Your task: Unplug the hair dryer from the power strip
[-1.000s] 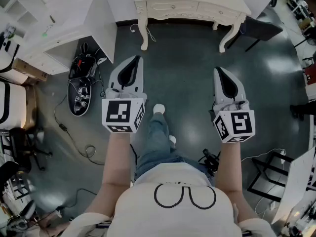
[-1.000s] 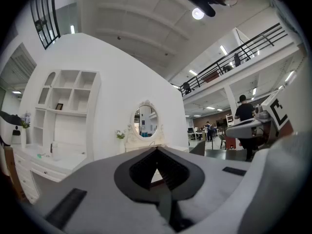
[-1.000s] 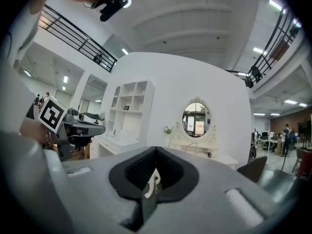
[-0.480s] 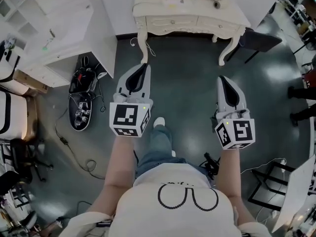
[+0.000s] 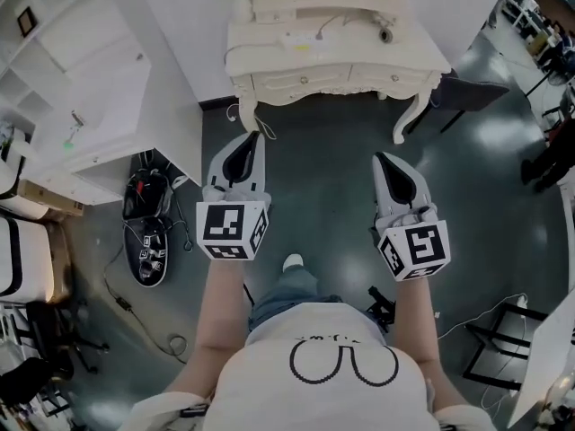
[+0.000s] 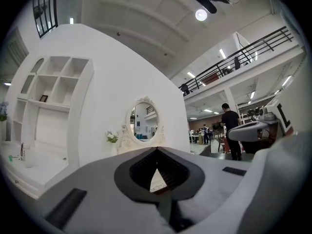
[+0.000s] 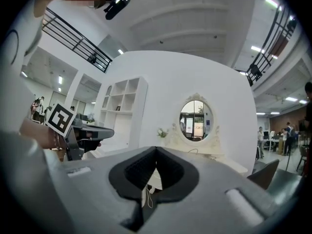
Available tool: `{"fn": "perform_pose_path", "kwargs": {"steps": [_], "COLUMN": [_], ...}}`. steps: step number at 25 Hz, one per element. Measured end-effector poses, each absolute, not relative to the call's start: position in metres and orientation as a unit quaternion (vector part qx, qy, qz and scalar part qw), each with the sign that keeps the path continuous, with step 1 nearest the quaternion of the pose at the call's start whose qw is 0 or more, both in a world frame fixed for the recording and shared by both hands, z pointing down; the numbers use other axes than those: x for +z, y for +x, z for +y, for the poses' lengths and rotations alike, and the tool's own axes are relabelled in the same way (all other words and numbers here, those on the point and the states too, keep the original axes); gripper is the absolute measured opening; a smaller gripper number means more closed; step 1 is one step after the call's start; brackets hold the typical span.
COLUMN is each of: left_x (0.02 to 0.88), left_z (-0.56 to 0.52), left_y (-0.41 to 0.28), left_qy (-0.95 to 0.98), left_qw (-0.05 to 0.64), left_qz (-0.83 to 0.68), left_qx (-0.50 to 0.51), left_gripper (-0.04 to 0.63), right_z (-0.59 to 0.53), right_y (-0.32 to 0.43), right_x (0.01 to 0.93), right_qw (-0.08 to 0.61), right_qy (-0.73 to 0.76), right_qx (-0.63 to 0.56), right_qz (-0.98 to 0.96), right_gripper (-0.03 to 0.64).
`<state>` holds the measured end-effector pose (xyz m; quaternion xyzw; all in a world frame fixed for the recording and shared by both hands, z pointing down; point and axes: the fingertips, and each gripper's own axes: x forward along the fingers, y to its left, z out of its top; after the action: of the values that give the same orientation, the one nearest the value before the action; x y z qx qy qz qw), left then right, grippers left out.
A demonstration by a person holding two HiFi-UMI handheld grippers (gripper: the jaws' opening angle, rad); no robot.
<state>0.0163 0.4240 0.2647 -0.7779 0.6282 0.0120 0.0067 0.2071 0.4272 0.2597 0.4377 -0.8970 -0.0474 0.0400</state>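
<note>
Only the head view looks down on the surface (image 5: 258, 48). A white power strip (image 5: 301, 36) lies mid-top. What seems to be the hair dryer (image 5: 385, 35) sits near the right front corner, small and grey, its dark round mouth turned toward the front edge. Its long axis I cannot tell. The gripper views show instead the oval mirror (image 6: 144, 122) at the back edge. The left gripper (image 5: 252, 138) and right gripper (image 5: 384, 160) are both clenched on nothing, short of the front edge.

Dressing table (image 5: 359, 57) cut by the top edge, items (image 5: 301, 36) on it too small to tell
</note>
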Motion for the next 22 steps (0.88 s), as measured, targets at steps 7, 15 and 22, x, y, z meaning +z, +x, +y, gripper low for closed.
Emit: {"fn": "perform_pose_path", "kwargs": {"steps": [7, 15, 22], "left_x": [0.264, 0.268, 0.275], "left_z": [0.343, 0.304, 0.258], "left_y": [-0.001, -0.017, -0.025], "left_qy": [-0.799, -0.834, -0.833], "left_qw": [0.007, -0.015, -0.025], "left_qz": [0.601, 0.547, 0.549], "left_qx": [0.026, 0.067, 0.069], "left_gripper": [-0.002, -0.002, -0.002], "right_z": [0.354, 0.297, 0.234], "right_y": [0.186, 0.161, 0.141], "right_x": [0.266, 0.284, 0.298], "right_qw": [0.05, 0.056, 0.046], "right_qy": [0.457, 0.448, 0.421], "right_qx": [-0.04, -0.013, 0.006], "right_qz": [-0.887, -0.892, -0.906], "right_gripper": [-0.002, -0.001, 0.0]}}
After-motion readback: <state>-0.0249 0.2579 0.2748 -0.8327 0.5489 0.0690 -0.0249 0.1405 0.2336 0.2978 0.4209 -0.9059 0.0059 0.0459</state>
